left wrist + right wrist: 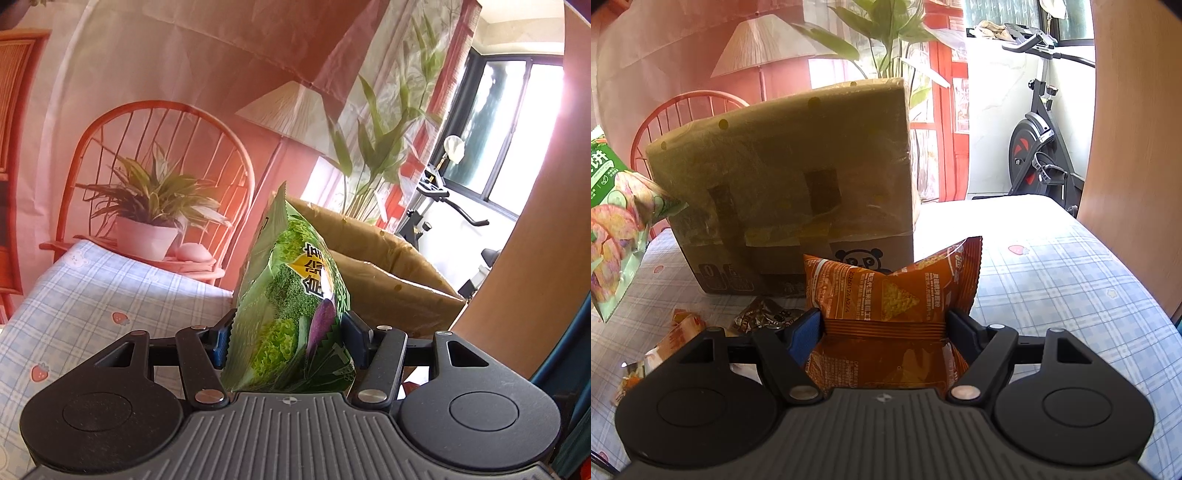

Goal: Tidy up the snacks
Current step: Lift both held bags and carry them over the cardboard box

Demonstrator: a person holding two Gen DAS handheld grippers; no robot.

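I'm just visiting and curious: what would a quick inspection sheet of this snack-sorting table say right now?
Surface: table under a blue checked cloth with strawberry prints.
Job's things: green snack bag and orange chip bag, each held in a gripper; cardboard box standing on the table, top flaps open in the left wrist view.
Clutter: small snack packets lying loose in front of the box.
Grippers: left gripper shut on the green snack bag; right gripper shut on the orange chip bag.
Cables: nothing seen.
Surroundings: exercise bike, window, and a backdrop printed with a chair, lamp and plants.
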